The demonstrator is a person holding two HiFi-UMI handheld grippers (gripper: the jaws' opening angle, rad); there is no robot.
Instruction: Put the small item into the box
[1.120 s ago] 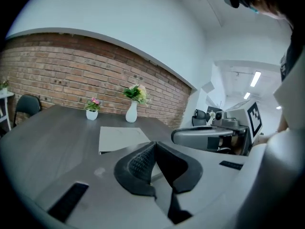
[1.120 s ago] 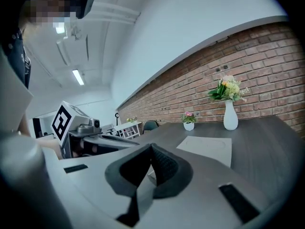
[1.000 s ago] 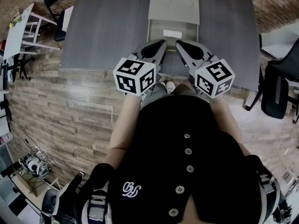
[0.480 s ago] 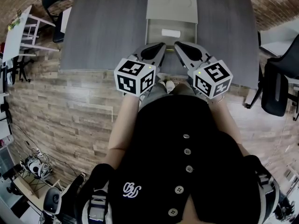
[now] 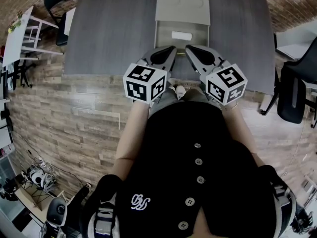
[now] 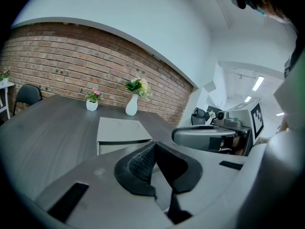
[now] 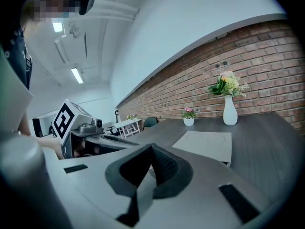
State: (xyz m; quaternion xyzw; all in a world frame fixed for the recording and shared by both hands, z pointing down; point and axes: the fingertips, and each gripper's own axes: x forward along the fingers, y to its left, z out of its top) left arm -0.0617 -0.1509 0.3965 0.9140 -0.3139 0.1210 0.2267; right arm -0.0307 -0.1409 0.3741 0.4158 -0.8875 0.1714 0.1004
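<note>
While left gripper (image 5: 170,49) and right gripper (image 5: 190,48) sit side by side before box (image 5: 182,9), both jaws fully closed, nothing gripped; small item (image 5: 182,34) lies inside box.

left gripper (image 5: 172,49) nudged slightly inward

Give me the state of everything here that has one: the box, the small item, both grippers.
Box: open, its lid folded back flat on the table.
Small white item: lying inside the box.
Left gripper: shut, empty.
Right gripper: shut, empty.
</note>
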